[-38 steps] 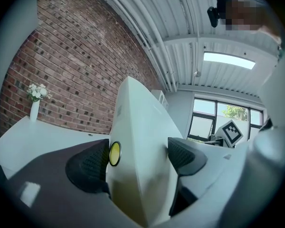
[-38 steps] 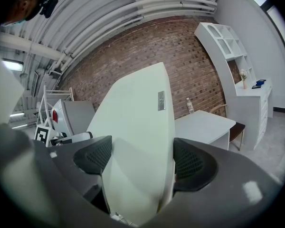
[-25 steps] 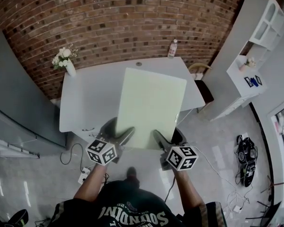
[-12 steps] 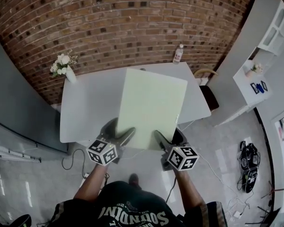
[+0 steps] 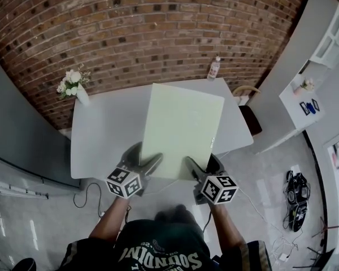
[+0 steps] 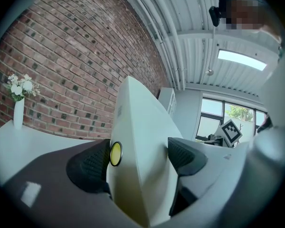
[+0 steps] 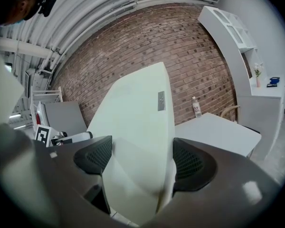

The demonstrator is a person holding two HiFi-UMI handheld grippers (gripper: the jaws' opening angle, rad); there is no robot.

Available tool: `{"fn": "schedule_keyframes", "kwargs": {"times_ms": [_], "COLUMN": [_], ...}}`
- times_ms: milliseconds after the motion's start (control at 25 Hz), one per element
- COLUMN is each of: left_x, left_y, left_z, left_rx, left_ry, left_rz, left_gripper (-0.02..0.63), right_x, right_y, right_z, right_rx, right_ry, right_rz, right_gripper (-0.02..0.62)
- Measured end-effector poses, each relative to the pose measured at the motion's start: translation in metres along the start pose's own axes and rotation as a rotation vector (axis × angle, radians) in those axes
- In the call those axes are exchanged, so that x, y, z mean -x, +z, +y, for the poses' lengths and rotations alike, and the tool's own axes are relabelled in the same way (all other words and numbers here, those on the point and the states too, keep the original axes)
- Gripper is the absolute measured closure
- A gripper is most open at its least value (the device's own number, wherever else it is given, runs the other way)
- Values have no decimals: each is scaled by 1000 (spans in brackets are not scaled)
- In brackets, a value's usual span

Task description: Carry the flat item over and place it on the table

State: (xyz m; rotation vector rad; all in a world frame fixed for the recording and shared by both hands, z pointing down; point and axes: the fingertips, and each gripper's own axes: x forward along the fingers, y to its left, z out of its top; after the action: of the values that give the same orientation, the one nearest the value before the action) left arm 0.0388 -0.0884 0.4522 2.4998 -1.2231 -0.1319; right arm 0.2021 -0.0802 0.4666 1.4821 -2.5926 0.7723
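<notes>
Jaws of the left gripper (image 6: 140, 158) are clamped on the near edge of a pale green flat panel (image 6: 142, 122), one ribbed pad pressed on each face. In the left gripper view the panel rises toward 12 o'clock, with a small yellow round disc (image 6: 115, 154) on its side next to the left pad. A white vase of flowers (image 6: 18, 112) stands at 9 o'clock on the white table (image 6: 19, 139), before the brick wall (image 6: 85, 61).

In the right gripper view, the right gripper (image 7: 142, 163) likewise has its jaws closed on the panel's edge, both pads in contact with it. A clear bottle (image 7: 195, 107) stands at 3 o'clock on the table's far side.

From the head view, both grippers hold the panel's near edge at 6 o'clock, the left at its left corner and the right at its right corner. The panel reaches toward 12 o'clock above the table, covering much of its middle; whether it touches the tabletop cannot be told. The vase is at the table's 10 o'clock corner and the bottle at 1 o'clock. A chair (image 5: 246, 103) stands just beside the table at 3 o'clock.
</notes>
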Motion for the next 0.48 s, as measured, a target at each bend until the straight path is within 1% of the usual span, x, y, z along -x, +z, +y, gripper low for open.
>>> {"fn": "schedule_keyframes", "kwargs": {"times_ms": [240, 480], "left_x": [-12, -34], "left_y": [2, 5], "left_z": [8, 30], "left_rx": [10, 6], "left_ry": [10, 49], "left_rz": [-9, -13], "left_gripper": [219, 219], "right_x": [-13, -45], "right_y": [7, 17], "right_z": [-8, -24], "right_rx": [12, 16], "right_ry": [11, 51], "right_rz": [4, 15], "right_gripper": [197, 198]}}
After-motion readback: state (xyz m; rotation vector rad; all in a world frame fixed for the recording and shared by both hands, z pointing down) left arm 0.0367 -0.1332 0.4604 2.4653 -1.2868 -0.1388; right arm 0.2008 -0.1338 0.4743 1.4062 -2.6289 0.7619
